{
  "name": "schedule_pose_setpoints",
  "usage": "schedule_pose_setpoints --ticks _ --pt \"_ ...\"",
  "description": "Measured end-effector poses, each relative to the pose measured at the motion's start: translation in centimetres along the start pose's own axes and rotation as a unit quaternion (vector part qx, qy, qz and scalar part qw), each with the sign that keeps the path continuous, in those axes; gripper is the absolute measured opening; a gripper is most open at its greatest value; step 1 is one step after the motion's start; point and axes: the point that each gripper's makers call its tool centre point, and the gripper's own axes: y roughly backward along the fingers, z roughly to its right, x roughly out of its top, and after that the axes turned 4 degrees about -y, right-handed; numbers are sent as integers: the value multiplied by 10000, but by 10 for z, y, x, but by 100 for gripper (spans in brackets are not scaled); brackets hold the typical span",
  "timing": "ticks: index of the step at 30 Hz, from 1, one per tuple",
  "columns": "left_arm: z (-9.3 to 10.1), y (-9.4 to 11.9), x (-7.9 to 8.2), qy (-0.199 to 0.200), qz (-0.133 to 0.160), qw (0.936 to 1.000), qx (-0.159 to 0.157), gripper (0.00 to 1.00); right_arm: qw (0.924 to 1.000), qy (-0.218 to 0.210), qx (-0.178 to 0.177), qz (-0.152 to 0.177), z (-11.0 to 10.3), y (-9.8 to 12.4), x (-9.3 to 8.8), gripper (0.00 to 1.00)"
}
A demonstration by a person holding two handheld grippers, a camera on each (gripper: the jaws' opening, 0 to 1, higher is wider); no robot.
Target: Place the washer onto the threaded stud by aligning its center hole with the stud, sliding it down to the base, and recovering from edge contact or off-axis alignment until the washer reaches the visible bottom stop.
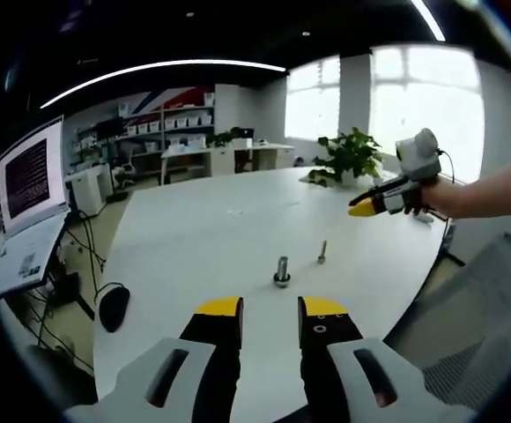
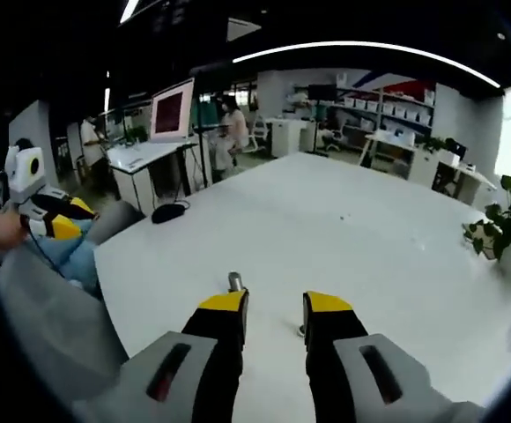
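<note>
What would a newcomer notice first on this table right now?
Probably the big white table, nearly bare apart from a short upright stud with a ring at its base and a smaller bolt standing just beyond it. Next, the yellow-tipped left tool open before the stud, and the right tool hovering over the far edge.

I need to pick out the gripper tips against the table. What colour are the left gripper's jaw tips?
Yellow caps on black jaws, clearest in the left gripper view, where the left gripper stands open above the white table.

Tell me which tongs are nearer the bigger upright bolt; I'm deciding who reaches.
Right, likely. The right tongs sit just short of the bolt; the left tongs hang back near the table edge.
</note>
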Motion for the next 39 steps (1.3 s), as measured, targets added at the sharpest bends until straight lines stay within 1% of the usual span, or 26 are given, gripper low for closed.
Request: schedule_pose_setpoints --ticks 3,6,8,10,11,13,14,15,16,17,18,20,22,26,28,29,31,32,33,34,36,37,39 --pt "1 0 2 -33 33 10000 -11 23 9997 -97 -11 213 -4 13 6 29" --pt "2 0 3 -24 66 10000 -29 23 9996 -112 -102 252 -3 23 4 31" --pt "3 0 4 -8 99 9999 -39 23 9989 -183 -109 426 -6 31 7 33" --pt "3 0 5 -27 104 9999 -39 23 9975 -351 -73 611 -8 40 7 33" --pt "3 1 5 -23 99 9999 -41 23 9970 -340 -97 695 -8 45 6 34" --pt "3 0 5 -18 115 9999 -43 23 9967 -351 -236 690 -5 55 2 36" --pt "3 0 5 -19 114 9999 -43 23 9965 -434 -276 654 -5 58 -1 36" --pt "4 0 5 -5 115 9999 -57 23 9955 -562 -330 688 -4 65 -2 36" --pt "4 0 5 -1 115 9999 -62 23 9949 -529 -325 792 -5 69 -1 35" --pt "4 0 5 1 122 9999 -63 23 9936 -511 -429 916 -3 77 1 35" --pt "4 1 7 3 153 9999 -62 23 9930 -473 -507 953 -1 82 0 34" --pt "4 2 8 9 185 9998 -58 23 9924 -521 -578 957 1 87 -3 34" --pt "4 2 9 29 205 9998 -67 24 9909 -682 -626 980 4 92 -5 35" --pt "5 2 9 62 216 9997 -69 24 9904 -702 -736 936 7 104 -10 35" --pt "5 2 9 51 214 9997 -67 24 9886 -797 -812 990 8 112 -11 36" --pt "4 2 10 47 230 9997 -60 24 9874 -949 -766 1010 5 114 -12 38" --pt "4 3 11 66 250 9996 -59 24 9868 -969 -866 969 6 115 -15 38" --pt "4 3 11 46 256 9997 -48 24 9836 -1142 -999 973 9 117 -17 39" --pt "4 3 11 44 251 9997 -49 24 9785 -1437 -952 1133 5 117 -13 40" --pt "4 3 11 57 263 9996 -57 24 9777 -1487 -880 1197 2 116 -10 42" --pt "3 4 12 49 289 9996 -45 24 9801 -1308 -970 1136 0 113 -11 42" --pt "3 4 13 53 308 9995 -42 24 9817 -1228 -964 1091 -2 110 -11 44" --pt "2 5 15 92 375 9993 -17 24 9839 -1030 -916 1139 -8 105 -6 47"
